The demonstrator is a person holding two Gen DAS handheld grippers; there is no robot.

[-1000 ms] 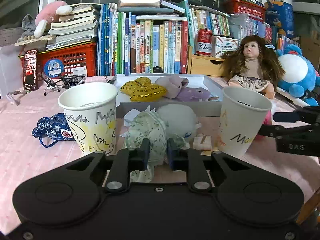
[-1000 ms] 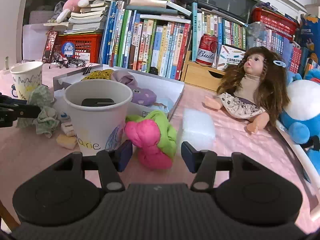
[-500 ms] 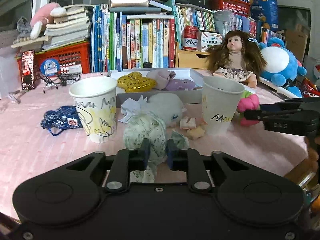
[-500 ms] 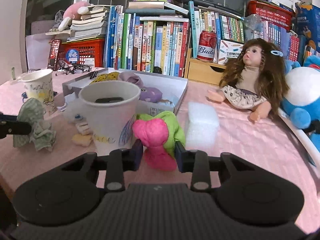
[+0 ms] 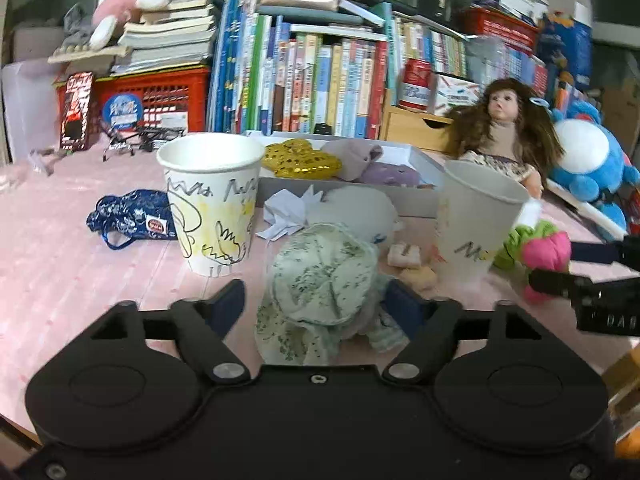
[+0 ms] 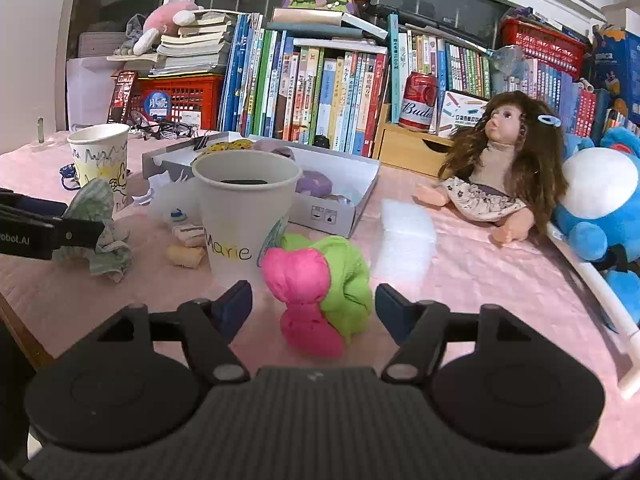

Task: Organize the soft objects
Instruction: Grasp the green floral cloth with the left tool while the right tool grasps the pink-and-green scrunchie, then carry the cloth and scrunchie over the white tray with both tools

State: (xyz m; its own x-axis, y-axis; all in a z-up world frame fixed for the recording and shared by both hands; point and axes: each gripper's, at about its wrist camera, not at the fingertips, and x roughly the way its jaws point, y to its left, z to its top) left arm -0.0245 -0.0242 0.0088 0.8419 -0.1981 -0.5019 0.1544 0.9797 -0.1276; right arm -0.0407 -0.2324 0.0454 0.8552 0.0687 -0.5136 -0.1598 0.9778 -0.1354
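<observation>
Our left gripper (image 5: 314, 300) has just been opening, its jaws wide around the floral cloth bundle (image 5: 324, 276) on the table (image 5: 60, 272). Our right gripper (image 6: 314, 304) likewise has just opened around the pink-and-green toy (image 6: 316, 280). Both lie near the cups, outside the far white tray (image 6: 360, 196), so sorting remains.

Both hand-held grippers (image 5: 318, 304) (image 6: 313, 306) — jaws just opened
</observation>
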